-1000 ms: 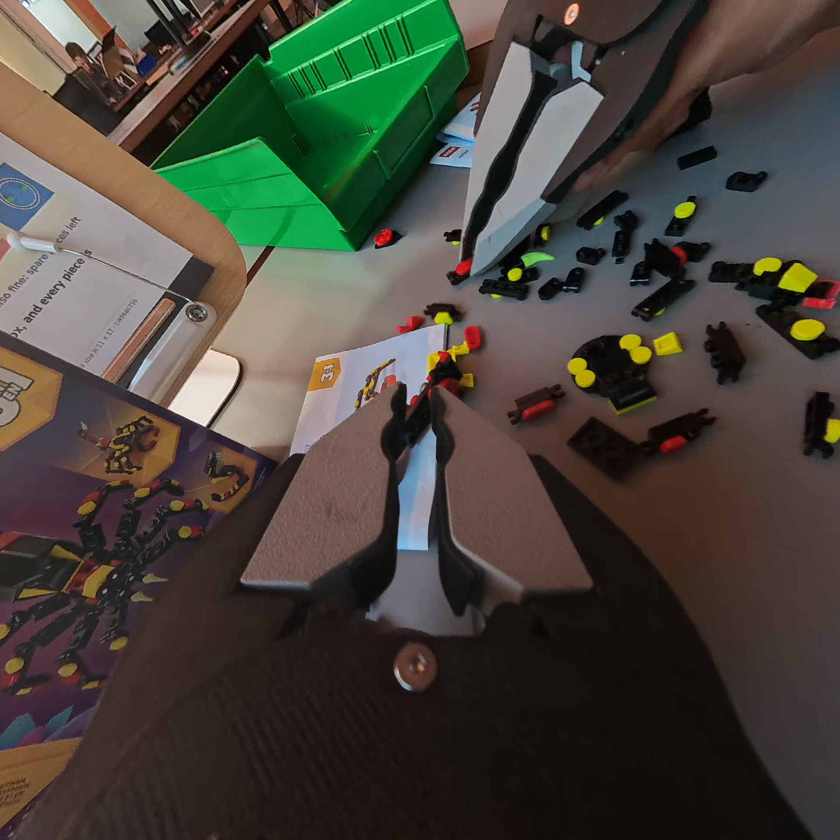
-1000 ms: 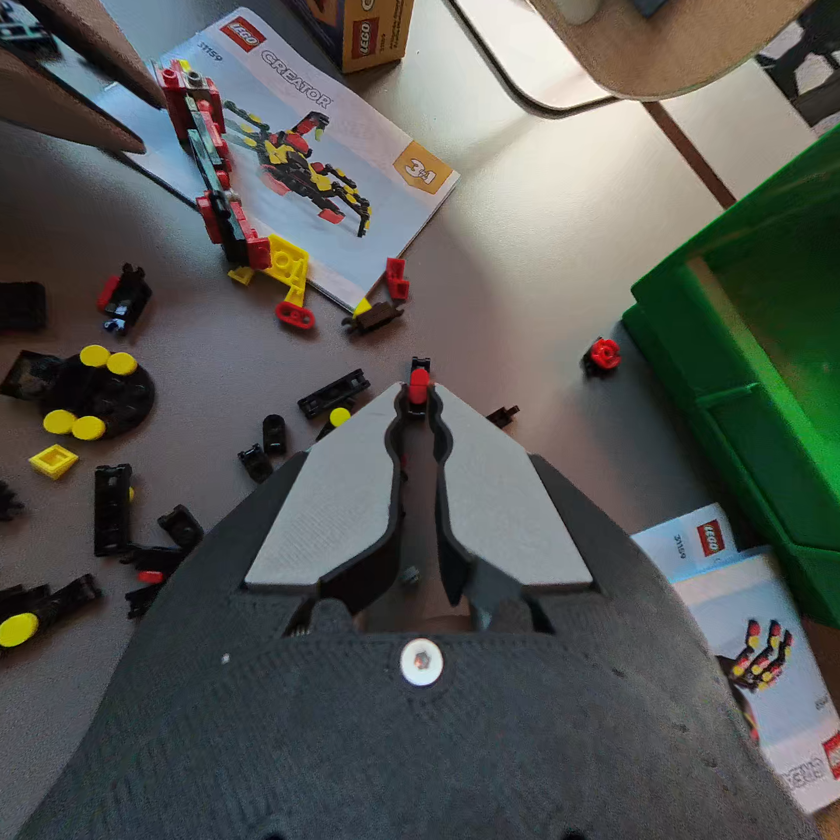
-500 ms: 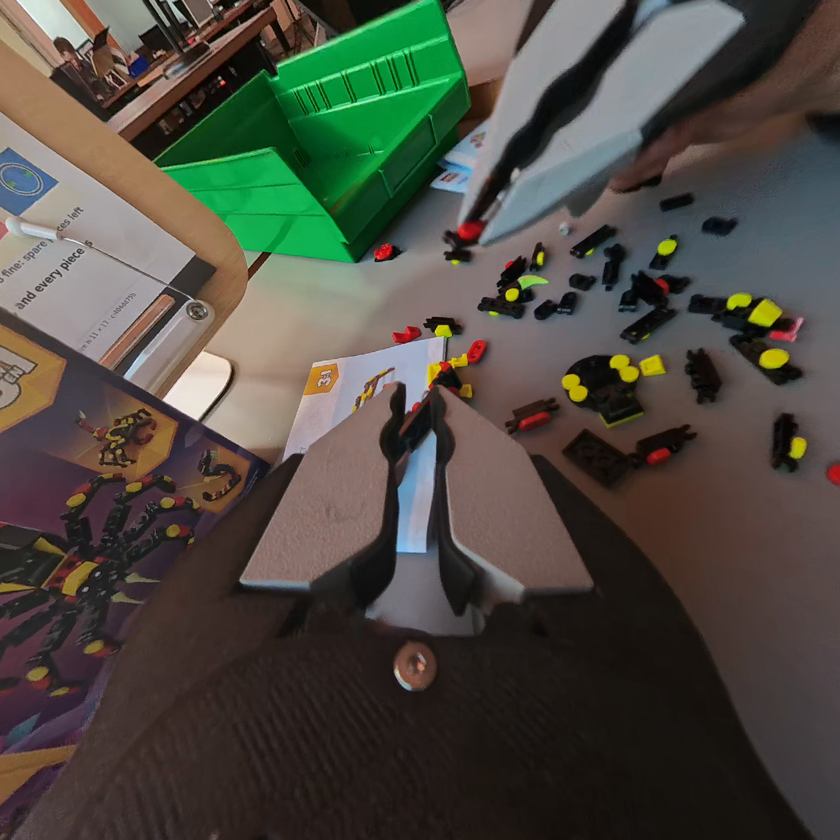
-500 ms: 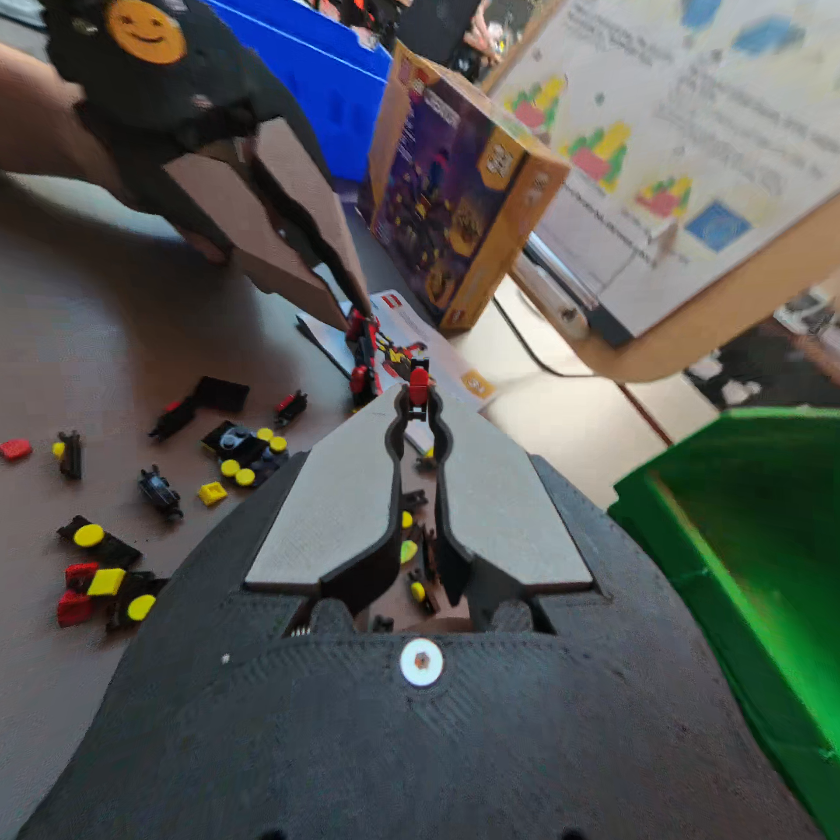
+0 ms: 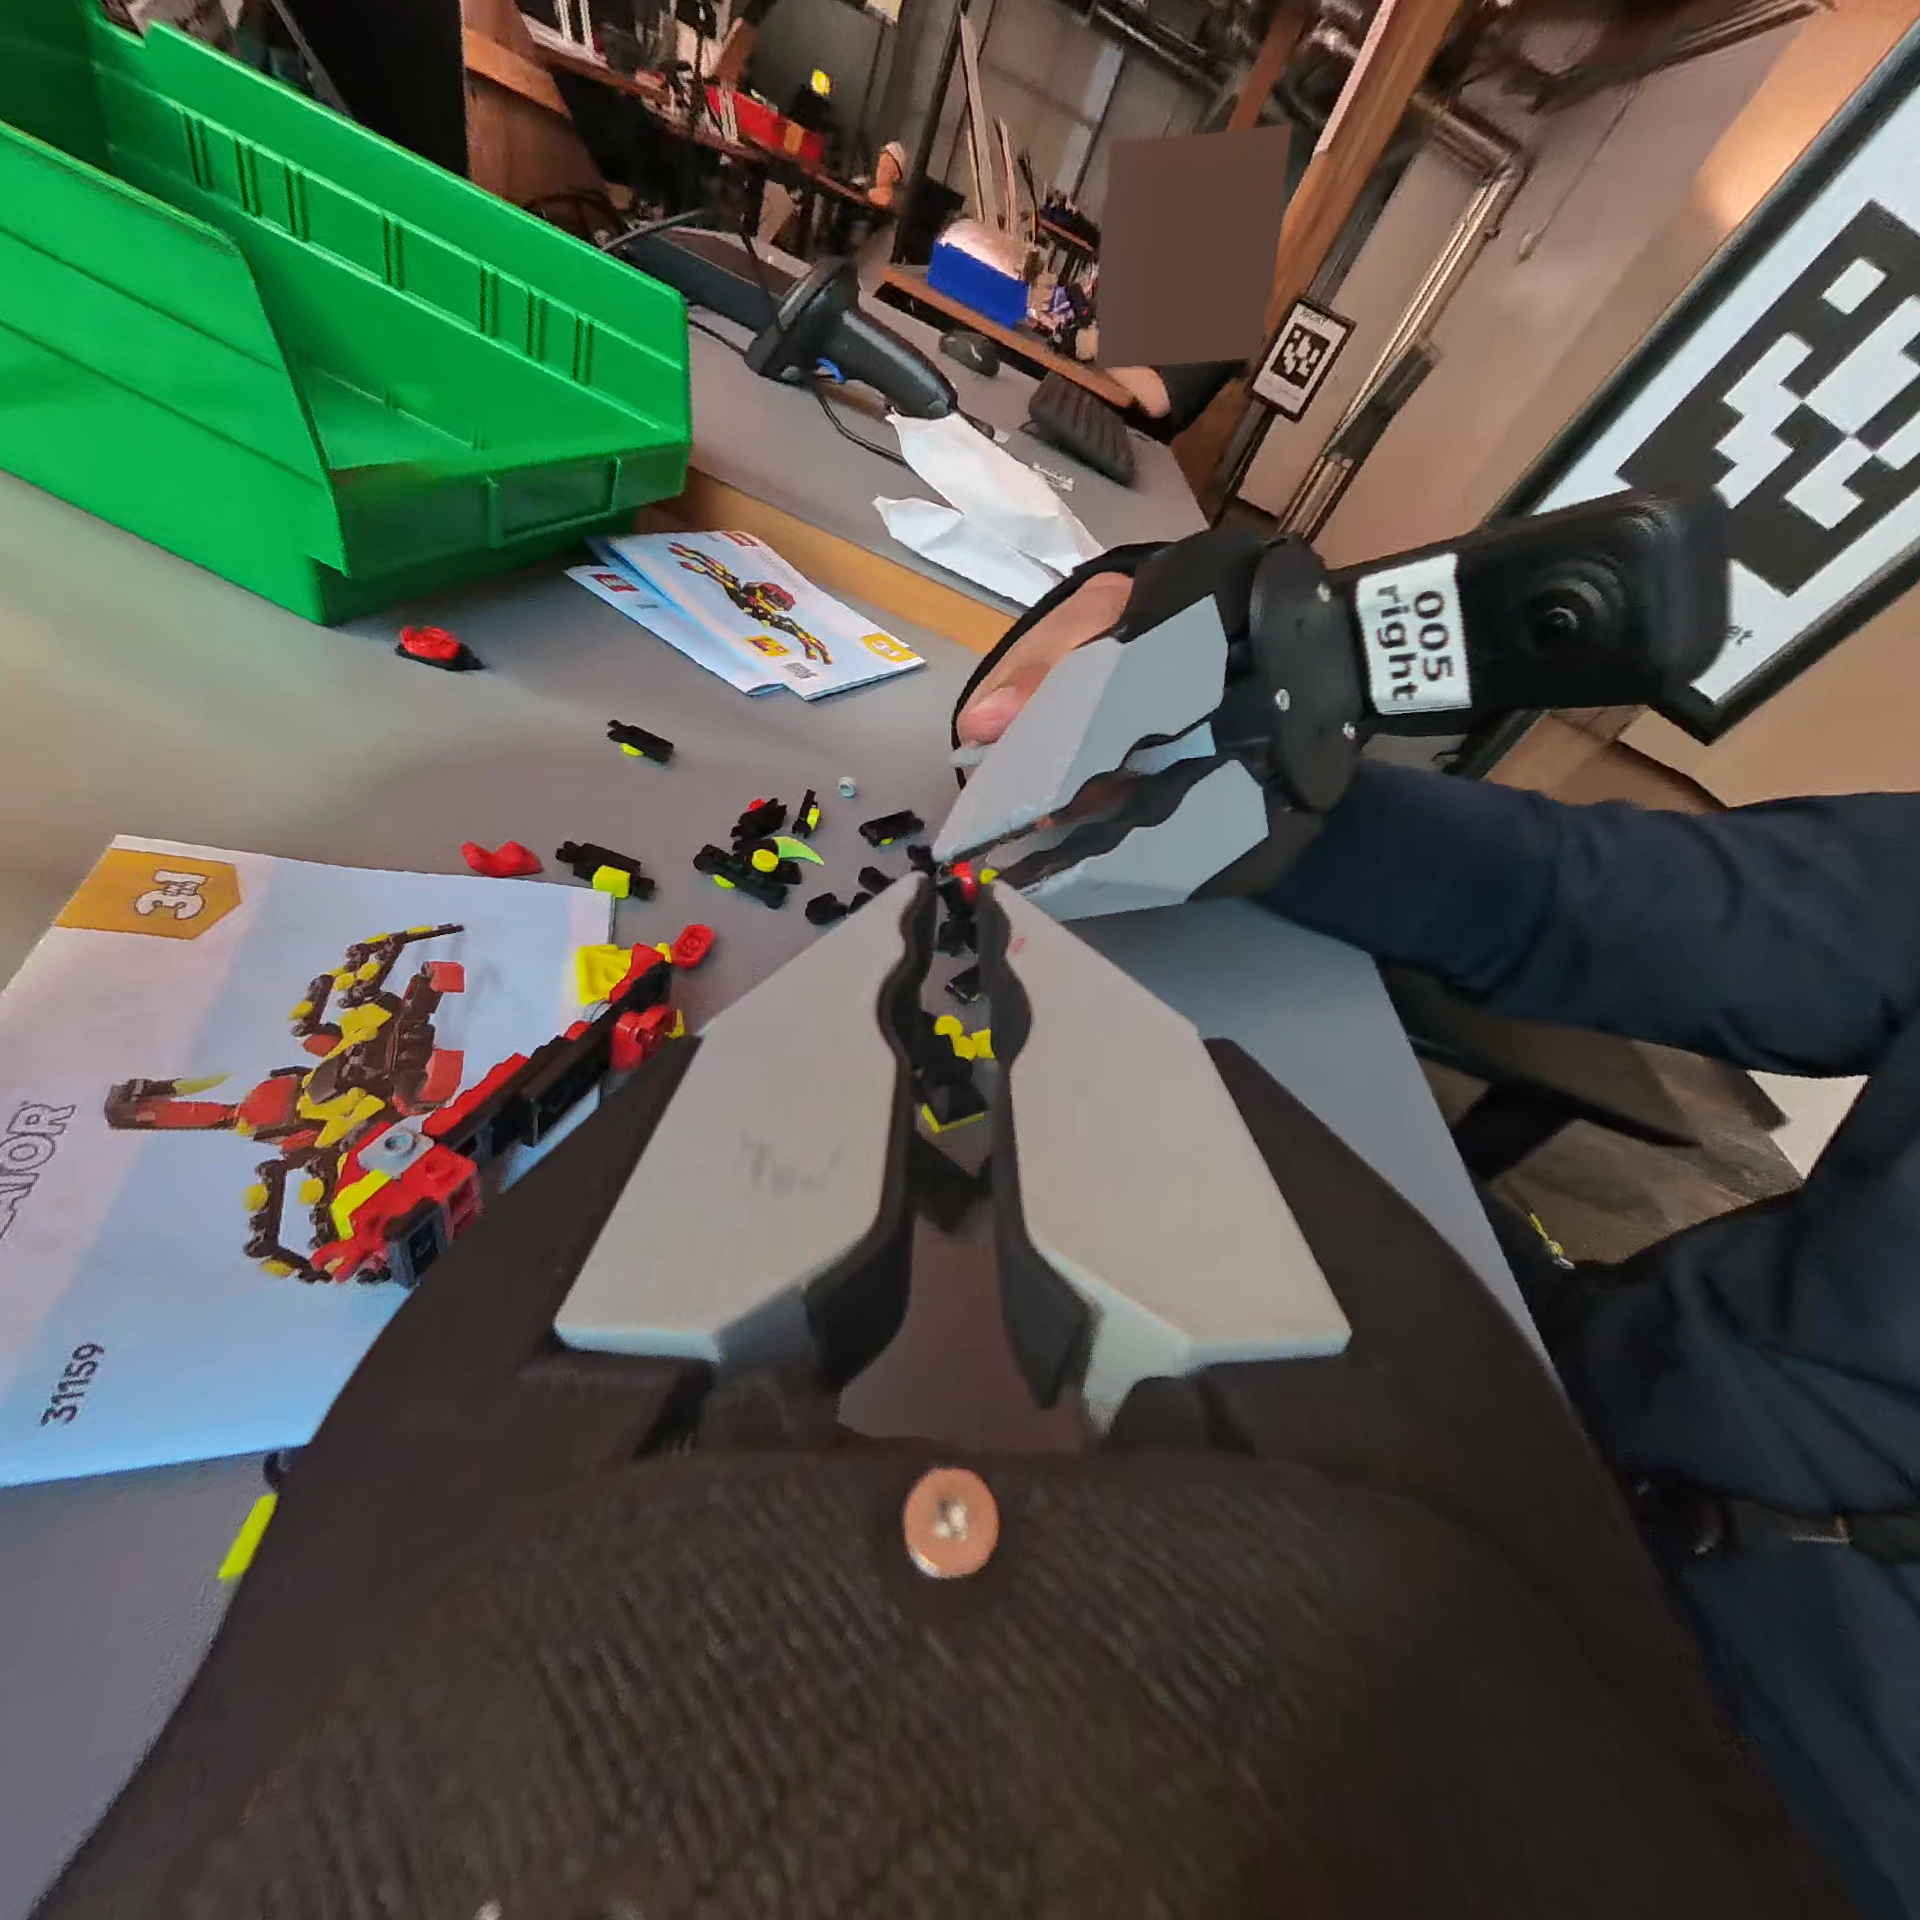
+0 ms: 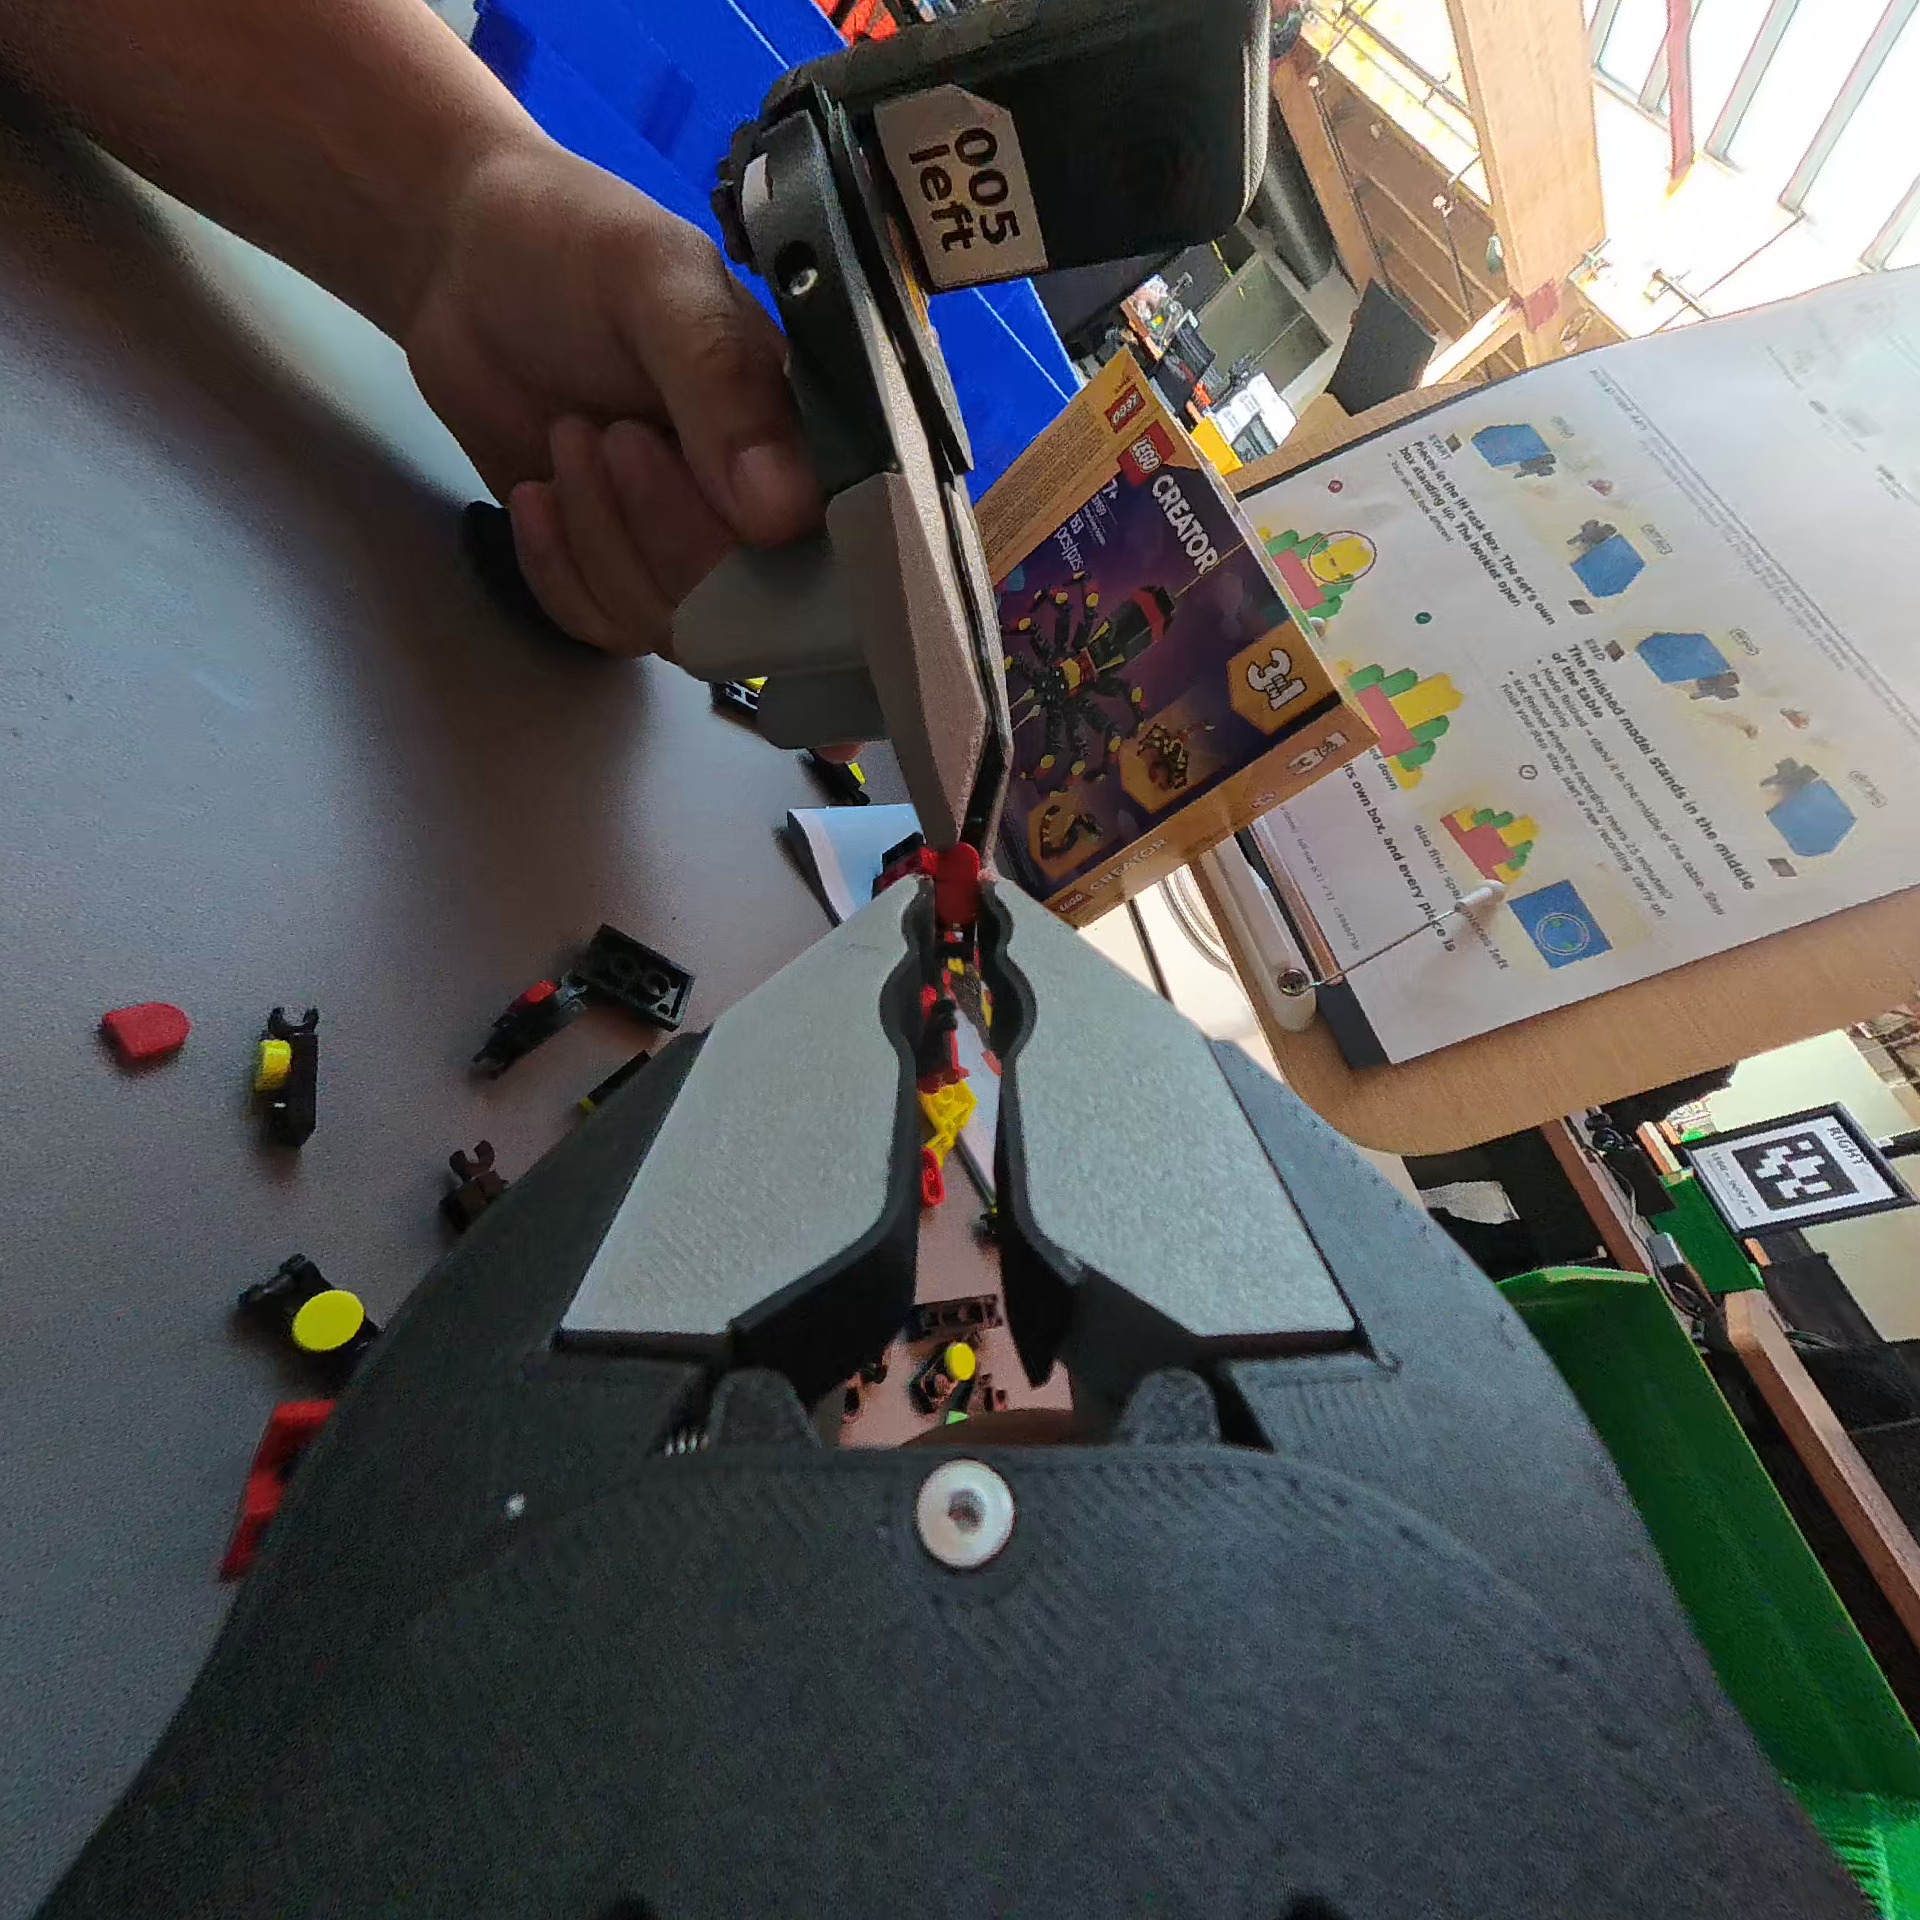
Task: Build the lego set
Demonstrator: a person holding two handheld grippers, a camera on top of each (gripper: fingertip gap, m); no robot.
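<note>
My right gripper (image 6: 956, 899) is shut on a small red and black lego piece (image 6: 956, 878) and holds it above the table. My left gripper (image 5: 951, 899) meets it tip to tip, and its fingers are closed on the black part of the same piece (image 5: 961, 883). In the right wrist view the left gripper (image 6: 961, 836) comes down from above onto the red top. In the left wrist view the right gripper (image 5: 940, 860) comes in from the right. The long red, black and yellow assembly (image 5: 488, 1122) lies free on the open instruction booklet (image 5: 208, 1039).
Loose black, yellow and red pieces (image 5: 758, 862) lie scattered on the grey table, and more show in the right wrist view (image 6: 623, 977). A green bin (image 5: 364, 364) stands at the back left, with two booklets (image 5: 748, 613) beside it. The set's box (image 6: 1143, 675) and a clipboard sheet (image 6: 1558, 675) stand behind. Less than 4 cm separates the two grippers' tips.
The right gripper lifted the red and black piece off the table and carried it to the left gripper. The left gripper let go of the assembly on the booklet, turned to the piece and closed on it.
</note>
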